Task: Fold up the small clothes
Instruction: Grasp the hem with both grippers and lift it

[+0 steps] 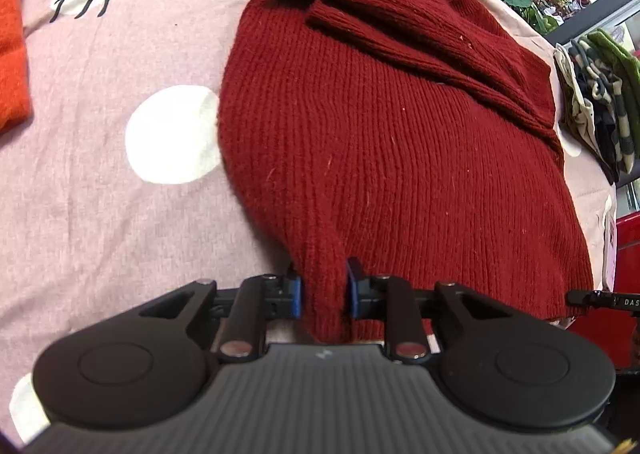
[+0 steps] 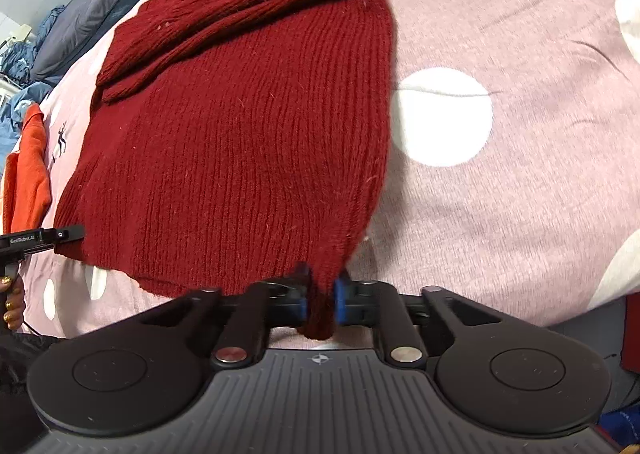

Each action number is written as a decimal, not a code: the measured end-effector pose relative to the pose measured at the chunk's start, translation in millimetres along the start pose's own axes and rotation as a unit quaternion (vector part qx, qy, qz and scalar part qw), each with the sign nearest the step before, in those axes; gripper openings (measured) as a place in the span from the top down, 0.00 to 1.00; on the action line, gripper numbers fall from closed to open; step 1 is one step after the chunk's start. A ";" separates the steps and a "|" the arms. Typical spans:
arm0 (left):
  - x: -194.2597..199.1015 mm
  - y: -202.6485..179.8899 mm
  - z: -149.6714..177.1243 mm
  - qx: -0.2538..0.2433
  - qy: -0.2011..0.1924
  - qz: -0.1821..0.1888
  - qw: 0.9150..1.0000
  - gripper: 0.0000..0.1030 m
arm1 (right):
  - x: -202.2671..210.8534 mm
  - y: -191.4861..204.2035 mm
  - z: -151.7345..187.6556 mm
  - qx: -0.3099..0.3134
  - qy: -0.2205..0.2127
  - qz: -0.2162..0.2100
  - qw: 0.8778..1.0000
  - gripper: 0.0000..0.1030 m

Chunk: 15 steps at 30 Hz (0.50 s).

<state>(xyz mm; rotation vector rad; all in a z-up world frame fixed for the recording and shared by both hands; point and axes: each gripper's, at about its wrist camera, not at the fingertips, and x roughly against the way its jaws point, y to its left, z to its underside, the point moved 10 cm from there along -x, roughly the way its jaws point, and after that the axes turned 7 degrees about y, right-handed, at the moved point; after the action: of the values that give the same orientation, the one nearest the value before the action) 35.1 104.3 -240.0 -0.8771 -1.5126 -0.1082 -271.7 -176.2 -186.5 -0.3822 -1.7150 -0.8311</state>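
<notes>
A dark red knitted sweater [image 1: 380, 134] lies flat on the pink dotted sheet [image 1: 100, 158], its sleeves folded across the chest at the far end. My left gripper [image 1: 324, 290] is shut on the sweater's near left hem corner, a bunch of knit pinched between the blue pads [image 1: 295, 292]. In the right wrist view the same sweater [image 2: 240, 126] fills the left half. My right gripper [image 2: 321, 294] is shut on the near right hem corner, with a fold of knit hanging below its pads [image 2: 340, 300].
An orange garment [image 1: 12, 34] lies at the left of the sheet, the same orange garment [image 2: 28, 174] showing beyond the sweater. Folded green and striped clothes [image 1: 600, 94] sit at the right edge. Dark blue clothes [image 2: 80, 14] lie past the bed.
</notes>
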 end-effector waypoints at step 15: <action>45.7 -26.8 -111.9 0.038 -0.129 0.036 0.990 0.84 | 40.8 56.7 -95.7 0.055 -0.077 -0.089 0.992 0.85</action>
<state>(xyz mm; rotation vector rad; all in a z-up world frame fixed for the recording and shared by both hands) 116.0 44.0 -168.4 -0.9090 -1.7105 0.1187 -180.7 -210.0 -118.5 -0.2256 -1.9504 -0.8488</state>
